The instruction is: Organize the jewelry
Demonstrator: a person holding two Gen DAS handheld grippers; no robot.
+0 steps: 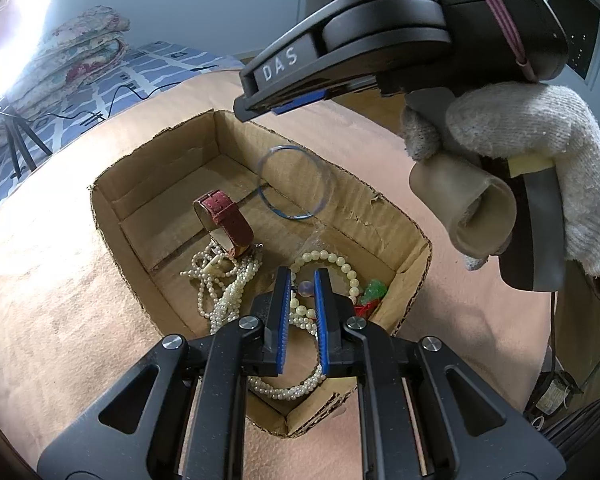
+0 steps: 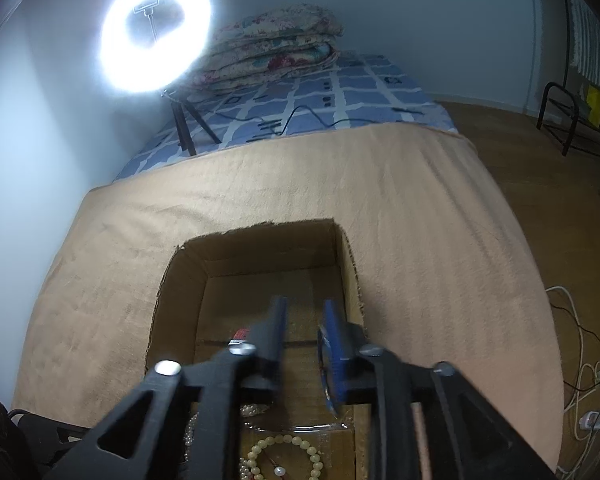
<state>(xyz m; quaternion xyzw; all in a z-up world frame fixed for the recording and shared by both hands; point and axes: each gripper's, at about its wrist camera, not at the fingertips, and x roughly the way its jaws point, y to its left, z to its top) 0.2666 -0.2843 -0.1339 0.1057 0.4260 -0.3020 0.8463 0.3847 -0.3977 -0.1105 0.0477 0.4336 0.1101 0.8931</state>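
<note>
An open cardboard box [image 1: 404,240] sits on a tan blanket. Inside lie a red-strapped watch [image 1: 224,222], tangled pearl necklaces [image 1: 224,280], a cream bead bracelet [image 1: 332,264], a green piece [image 1: 374,292] and a thin blue bangle [image 1: 292,184] that looks blurred in mid-air near the far wall. My left gripper [image 1: 302,280] is open and empty above the box's near end. My right gripper [image 2: 304,316], held by a gloved hand [image 1: 540,160], is open above the box [image 2: 348,256]. The bead bracelet [image 2: 288,456] shows below it.
The tan blanket [image 2: 420,220] covers a bed with a blue patterned sheet [image 2: 340,96] and folded floral quilts [image 2: 272,48]. A ring light on a tripod [image 2: 156,28] stands at the far left. Cables [image 2: 580,360] lie on the wooden floor at right.
</note>
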